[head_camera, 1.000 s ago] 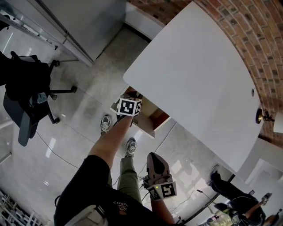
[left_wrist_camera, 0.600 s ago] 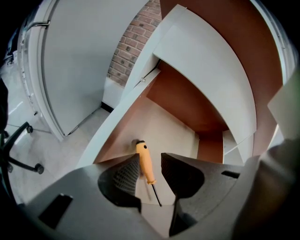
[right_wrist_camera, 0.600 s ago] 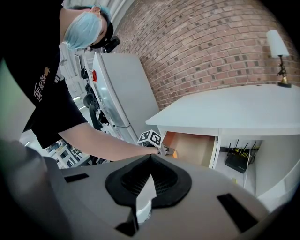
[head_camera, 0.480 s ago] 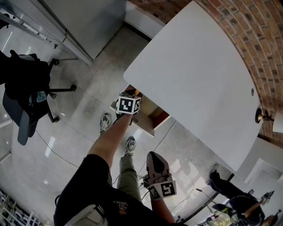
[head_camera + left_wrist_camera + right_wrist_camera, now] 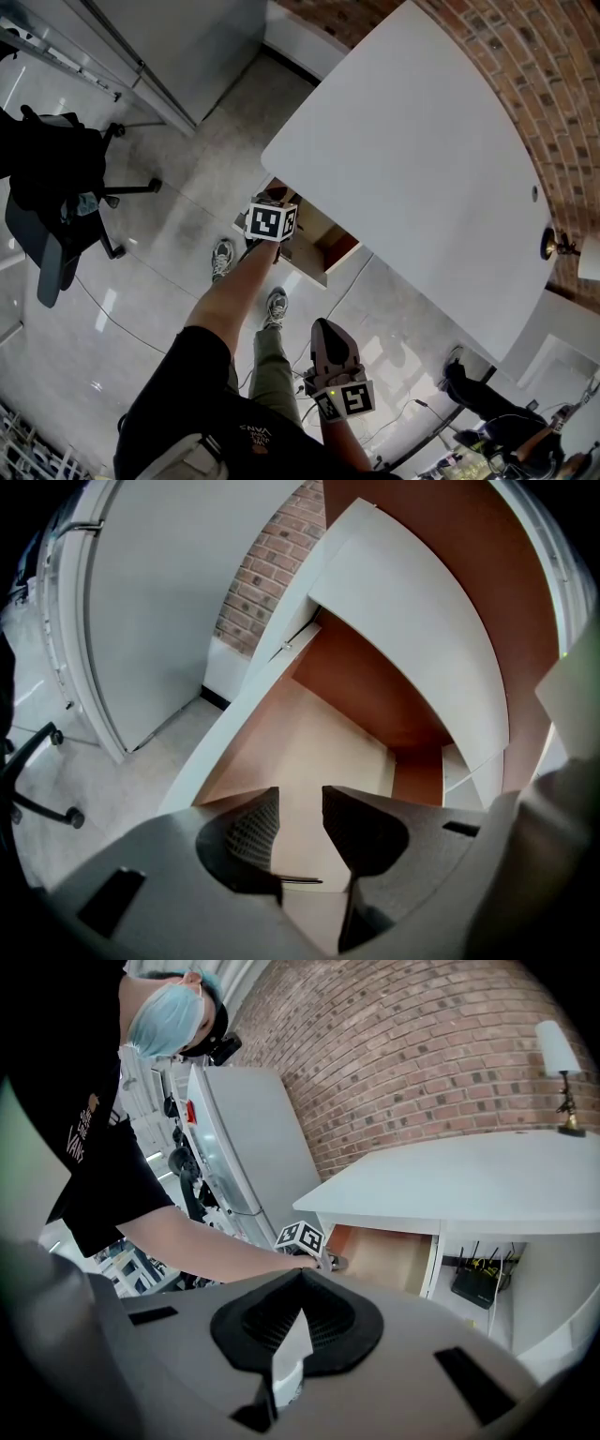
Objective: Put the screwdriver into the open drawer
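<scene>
Overhead, from the head view, we see the left gripper (image 5: 272,202) reaching from the person's outstretched arm into the open drawer (image 5: 317,234) under the white desk (image 5: 422,159), its marker cube hiding the jaws. The right gripper (image 5: 325,330) hangs low and close to the person's body, well apart from the drawer, above the pale tiled floor (image 5: 169,281). A black office chair (image 5: 56,187) stands off to the left. In the left gripper view we look straight into the drawer's bare wooden floor; the jaws stand wide apart with nothing between the pads. A thin dark line (image 5: 302,880) lies across the gap lower down, perhaps the screwdriver's shaft on the drawer floor, though we cannot tell. In the right gripper view the jaws meet at their tips and grip nothing. Beyond them is the left gripper's cube at the drawer's front edge, and a small lamp (image 5: 560,1063) stands on the desk before the brick wall (image 5: 422,1044).
</scene>
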A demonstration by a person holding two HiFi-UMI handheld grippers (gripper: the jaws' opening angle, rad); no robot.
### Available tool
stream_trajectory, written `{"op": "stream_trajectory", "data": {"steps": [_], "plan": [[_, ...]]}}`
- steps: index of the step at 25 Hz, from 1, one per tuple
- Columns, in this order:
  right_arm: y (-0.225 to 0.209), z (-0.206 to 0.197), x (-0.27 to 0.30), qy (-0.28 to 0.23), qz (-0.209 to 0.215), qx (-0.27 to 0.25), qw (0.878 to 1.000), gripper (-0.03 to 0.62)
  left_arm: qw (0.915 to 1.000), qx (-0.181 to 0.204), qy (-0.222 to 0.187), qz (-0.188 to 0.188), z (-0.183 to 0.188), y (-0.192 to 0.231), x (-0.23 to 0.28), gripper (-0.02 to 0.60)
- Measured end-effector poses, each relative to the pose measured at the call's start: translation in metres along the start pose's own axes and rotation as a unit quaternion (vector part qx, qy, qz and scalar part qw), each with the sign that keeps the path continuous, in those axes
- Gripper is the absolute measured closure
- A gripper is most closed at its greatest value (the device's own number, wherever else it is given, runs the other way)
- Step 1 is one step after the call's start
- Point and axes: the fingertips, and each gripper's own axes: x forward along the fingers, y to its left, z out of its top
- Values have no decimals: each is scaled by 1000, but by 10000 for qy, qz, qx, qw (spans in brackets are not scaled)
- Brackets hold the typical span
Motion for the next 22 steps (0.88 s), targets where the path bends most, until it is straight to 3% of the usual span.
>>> {"op": "stream_trajectory", "data": {"steps": [15, 19, 22], "plan": [[4, 11, -9, -143, 95, -209, 9996, 600, 9993, 231, -297, -68, 8, -8, -26, 457], [10, 16, -14, -228, 161, -269, 9992, 600, 9985, 309, -436, -128, 14, -15, -43, 482], [17, 21, -18, -298, 232, -291, 9989, 600, 9972, 423, -598, -158, 20, -22, -59, 545]]}}
